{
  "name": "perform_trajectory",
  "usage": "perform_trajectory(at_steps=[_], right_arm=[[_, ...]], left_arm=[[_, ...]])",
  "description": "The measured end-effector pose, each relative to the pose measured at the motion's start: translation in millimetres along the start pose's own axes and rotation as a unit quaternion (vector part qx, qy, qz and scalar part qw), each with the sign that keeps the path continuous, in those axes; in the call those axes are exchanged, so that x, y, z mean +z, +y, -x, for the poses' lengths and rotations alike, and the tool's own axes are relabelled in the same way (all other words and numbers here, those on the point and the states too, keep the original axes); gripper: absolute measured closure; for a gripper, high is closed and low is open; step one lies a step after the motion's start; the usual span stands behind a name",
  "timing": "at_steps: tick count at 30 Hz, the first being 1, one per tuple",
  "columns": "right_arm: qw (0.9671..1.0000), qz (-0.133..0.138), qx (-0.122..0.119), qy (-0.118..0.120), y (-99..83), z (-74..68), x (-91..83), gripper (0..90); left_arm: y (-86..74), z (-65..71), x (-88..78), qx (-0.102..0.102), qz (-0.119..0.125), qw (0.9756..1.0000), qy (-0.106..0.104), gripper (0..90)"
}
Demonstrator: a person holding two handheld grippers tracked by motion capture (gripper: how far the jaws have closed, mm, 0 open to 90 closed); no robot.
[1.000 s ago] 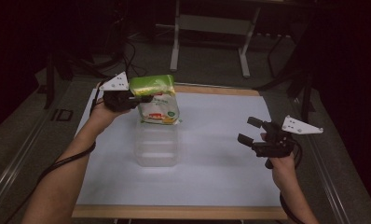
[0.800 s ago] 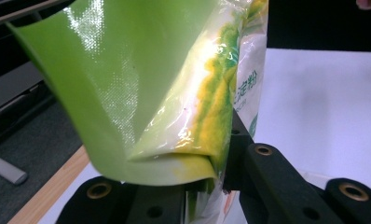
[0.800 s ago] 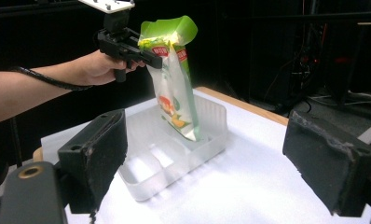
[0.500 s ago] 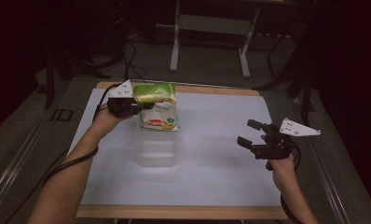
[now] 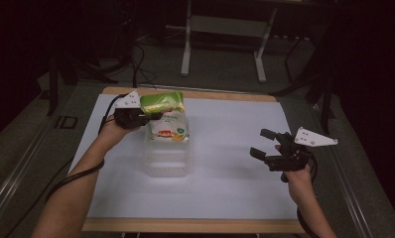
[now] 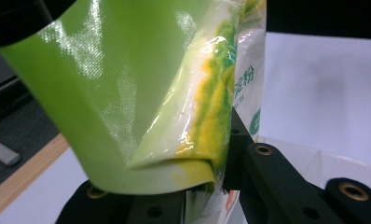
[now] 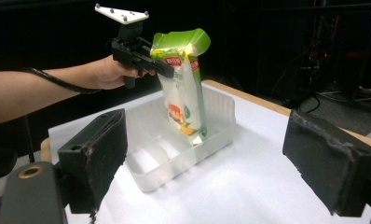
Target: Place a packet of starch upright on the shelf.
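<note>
A green-and-white food pouch [image 5: 166,128] hangs upright, and my left gripper [image 5: 153,116] is shut on its green top. In the left gripper view the folded green top [image 6: 141,93] sits pinched between the black jaws. The pouch [image 7: 183,100] reaches down inside a clear plastic container [image 7: 174,154], at the end farthest from the right gripper's camera; the left gripper [image 7: 167,70] holds it from the side. The same container [image 5: 168,161] stands mid-table in the high view. My right gripper [image 5: 260,142] hovers at the right, open, nothing between its jaws, well apart from the container.
A white sheet [image 5: 225,188] covers the table, with a wooden edge [image 5: 195,225] at the front. A metal stand [image 5: 223,29] and cables lie on the dark floor beyond the far edge. A cable trails along the person's left forearm [image 5: 76,178].
The left gripper has come down with the pouch, so the pouch's lower end now sits inside the container. The right gripper has stayed where it was.
</note>
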State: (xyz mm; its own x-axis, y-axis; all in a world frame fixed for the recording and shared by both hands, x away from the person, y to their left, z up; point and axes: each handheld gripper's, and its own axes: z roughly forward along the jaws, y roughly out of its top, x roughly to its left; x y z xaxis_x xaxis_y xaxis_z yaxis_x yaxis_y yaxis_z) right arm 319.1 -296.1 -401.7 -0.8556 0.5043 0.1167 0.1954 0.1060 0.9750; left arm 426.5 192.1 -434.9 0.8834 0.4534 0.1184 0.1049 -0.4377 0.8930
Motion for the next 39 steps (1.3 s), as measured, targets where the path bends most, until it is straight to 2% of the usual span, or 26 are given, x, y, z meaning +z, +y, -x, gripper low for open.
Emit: perform_trajectory(at_steps=[1,4,9,10,20,22,25,26,27,29,30,31,32,33,35,37,39], right_arm=[[1.0000,-0.002,-0.001,0.000,-0.4,0.0,0.6,13.6],[1.0000,-0.002,0.001,0.002,-1.3,0.0,1.2,13.6],[1.0000,-0.003,0.001,0.003,-2.2,0.1,1.2,13.6],[1.0000,-0.004,0.004,0.004,-3.1,-0.8,0.9,13.6],[1.0000,-0.007,-0.001,0.003,-3.8,-0.6,1.1,13.7],[1.0000,-0.008,-0.001,0.003,-3.6,-0.8,1.3,13.7],[1.0000,-0.008,0.000,0.004,-3.4,-0.8,1.8,13.7],[1.0000,-0.008,0.000,0.004,-3.3,-0.8,2.0,13.7],[1.0000,-0.007,0.000,0.004,-3.1,-0.8,2.0,13.7],[0.9999,-0.009,-0.001,0.005,-2.5,-1.3,1.7,13.7],[1.0000,-0.009,-0.001,0.004,-2.4,-1.3,1.4,13.7],[1.0000,-0.007,0.000,0.005,-2.4,-1.3,1.0,13.7],[1.0000,-0.007,0.000,0.005,-2.4,-1.3,1.0,13.7],[1.0000,-0.006,0.002,0.005,-2.5,-1.0,0.5,13.7],[1.0000,-0.006,0.003,0.004,-3.1,-0.4,-0.8,13.7],[1.0000,-0.007,0.003,0.003,-3.5,-0.3,-1.1,13.7],[1.0000,-0.007,0.003,0.004,-3.8,-0.7,-1.1,13.7]], left_arm=[[-1.6,2.3,3.4,0.010,-0.010,0.9999,-0.003,82.8],[-3.9,8.0,13.8,0.018,-0.021,0.9995,-0.013,82.8],[-4.8,6.2,16.1,0.003,-0.018,0.9997,-0.013,82.8],[-8.6,3.5,15.7,-0.012,-0.014,0.9997,-0.017,82.8],[-24.0,5.3,13.6,-0.015,-0.004,0.9999,-0.002,82.8],[-24.9,5.1,12.9,-0.017,-0.003,0.9998,-0.004,82.8],[-20.6,4.6,13.5,-0.021,-0.015,0.9997,-0.004,82.1],[-20.6,4.6,13.5,-0.021,-0.015,0.9997,-0.004,79.1],[-16.4,3.5,13.7,-0.035,-0.017,0.9992,-0.008,75.2],[-13.4,4.8,15.6,-0.042,-0.017,0.9990,-0.002,55.4],[-11.8,7.5,16.7,-0.043,-0.019,0.9987,0.018,45.2],[-10.3,12.1,17.7,-0.036,-0.018,0.9980,0.050,38.1],[-10.3,12.1,17.7,-0.036,-0.018,0.9980,0.050,27.6],[-7.8,17.4,17.1,-0.026,-0.002,0.9979,0.060,27.6],[-5.3,16.3,16.0,-0.059,0.013,0.9974,0.041,14.8],[-2.6,16.1,14.0,-0.076,0.005,0.9957,0.052,3.9],[-1.6,14.7,10.9,-0.089,-0.006,0.9947,0.050,1.2]])
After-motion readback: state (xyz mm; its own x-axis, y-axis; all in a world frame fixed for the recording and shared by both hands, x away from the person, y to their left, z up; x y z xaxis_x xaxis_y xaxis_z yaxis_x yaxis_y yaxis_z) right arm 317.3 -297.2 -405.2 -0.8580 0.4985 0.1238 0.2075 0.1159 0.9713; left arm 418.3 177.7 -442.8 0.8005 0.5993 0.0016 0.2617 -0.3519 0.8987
